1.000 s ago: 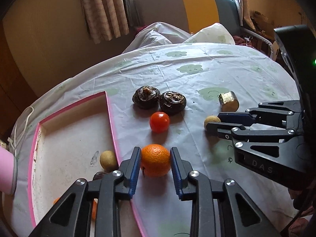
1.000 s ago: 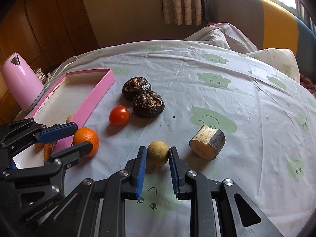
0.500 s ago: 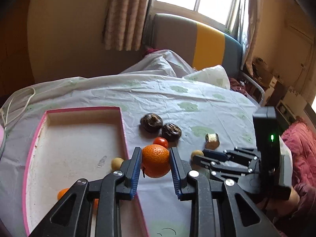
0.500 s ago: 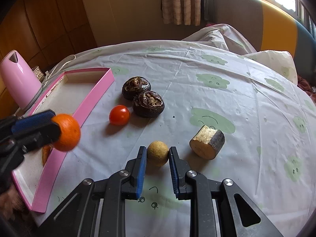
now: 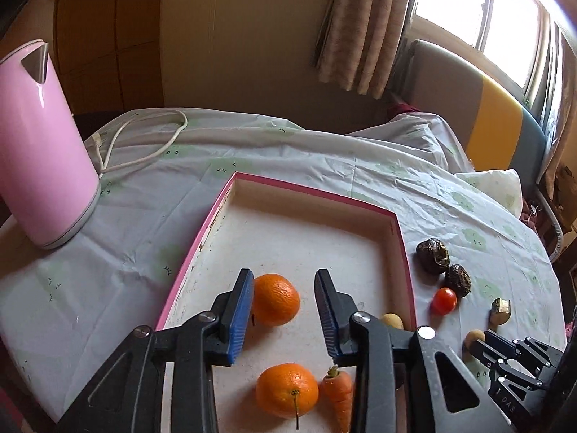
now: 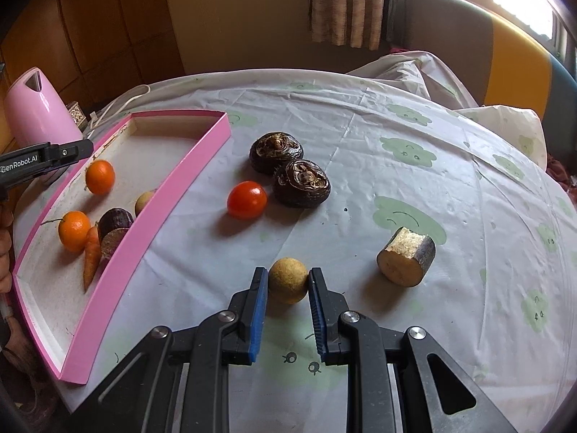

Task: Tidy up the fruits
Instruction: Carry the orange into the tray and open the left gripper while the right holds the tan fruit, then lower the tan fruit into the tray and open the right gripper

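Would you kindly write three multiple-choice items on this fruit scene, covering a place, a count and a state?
1. Where is the tomato?
A. in the tray
B. on the cloth
C. in the right tongs

2. How many oranges lie in the tray?
A. one
B. two
C. three

3. The left tongs are:
A. open
B. shut on an orange
C. shut on the carrot

Key: 1 B, it sits on the cloth outside the pink rim. 2 B, one orange and a second. 3 A, a gap shows beside the orange.
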